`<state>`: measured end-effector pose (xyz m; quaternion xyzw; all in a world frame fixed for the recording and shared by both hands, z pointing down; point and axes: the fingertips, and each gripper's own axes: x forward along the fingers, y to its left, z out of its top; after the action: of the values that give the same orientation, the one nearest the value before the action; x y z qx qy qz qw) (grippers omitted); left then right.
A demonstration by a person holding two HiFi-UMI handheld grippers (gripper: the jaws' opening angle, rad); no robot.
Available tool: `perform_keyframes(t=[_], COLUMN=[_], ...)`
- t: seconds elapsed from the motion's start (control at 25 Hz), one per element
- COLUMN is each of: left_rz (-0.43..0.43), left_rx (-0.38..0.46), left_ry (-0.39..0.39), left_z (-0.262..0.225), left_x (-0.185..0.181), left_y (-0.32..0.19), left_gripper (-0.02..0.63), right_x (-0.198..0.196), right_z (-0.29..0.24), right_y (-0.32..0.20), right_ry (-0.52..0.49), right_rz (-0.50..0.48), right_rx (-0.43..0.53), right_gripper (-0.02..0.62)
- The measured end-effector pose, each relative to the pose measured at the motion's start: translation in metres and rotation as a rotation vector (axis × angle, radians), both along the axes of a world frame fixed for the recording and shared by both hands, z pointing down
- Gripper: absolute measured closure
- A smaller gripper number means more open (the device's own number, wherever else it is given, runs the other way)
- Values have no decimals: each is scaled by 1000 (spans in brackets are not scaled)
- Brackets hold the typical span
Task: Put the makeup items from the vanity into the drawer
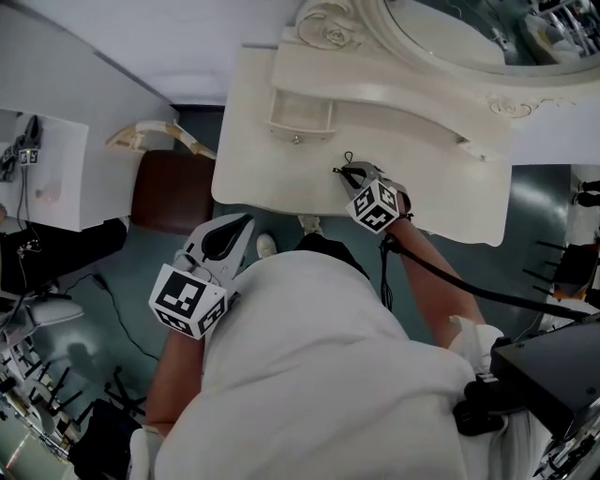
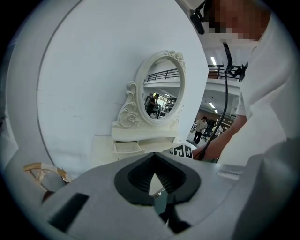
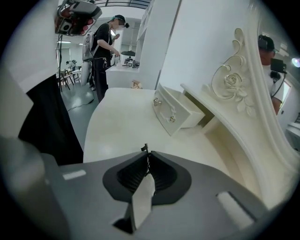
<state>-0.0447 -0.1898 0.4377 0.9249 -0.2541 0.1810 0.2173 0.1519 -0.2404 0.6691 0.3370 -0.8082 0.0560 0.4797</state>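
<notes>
The cream vanity (image 1: pixel 272 183) carries a small drawer (image 1: pixel 300 117) that stands pulled open under the mirror (image 1: pixel 450 28). My right gripper (image 1: pixel 349 171) hovers low over the vanity top in front of that drawer, shut on a thin black item (image 1: pixel 348 158) that sticks out past its tips. In the right gripper view the item (image 3: pixel 146 150) pokes from the right gripper (image 3: pixel 146 155), with the drawer (image 3: pixel 176 112) ahead and to the right. My left gripper (image 1: pixel 247 222) hangs off the vanity's front edge, shut and holding nothing. From the left gripper (image 2: pixel 154 158) the drawer (image 2: pixel 127 147) shows far ahead.
A brown-seated chair (image 1: pixel 169 192) with a cream back rail stands left of the vanity. A white table (image 1: pixel 42 169) sits at far left. A black cable (image 1: pixel 450 277) trails from my right gripper. A person in black (image 3: pixel 103 42) stands at a distant counter.
</notes>
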Motion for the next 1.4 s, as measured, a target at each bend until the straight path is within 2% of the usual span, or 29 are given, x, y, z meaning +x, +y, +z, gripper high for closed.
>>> perform_keyframes(t=[0.32, 0.64, 1.0, 1.4], left_rz=[-7, -10, -69, -202], left_rx=[14, 30, 46, 45], left_ry=[3, 8, 9, -9], left_z=[-3, -6, -11, -17], left_x=[15, 21, 10, -22], left_y=[-16, -24, -29, -31], left_gripper=[604, 604, 604, 606], right_x=[8, 16, -28, -67], right_z=[-29, -85, -132, -100], right_y=[-1, -24, -72, -134], right_ry=[-54, -98, -235, -244], right_rz=[-12, -39, -116, -167], right_rx=[-4, 19, 0, -111], right_gripper=[580, 581, 581, 581])
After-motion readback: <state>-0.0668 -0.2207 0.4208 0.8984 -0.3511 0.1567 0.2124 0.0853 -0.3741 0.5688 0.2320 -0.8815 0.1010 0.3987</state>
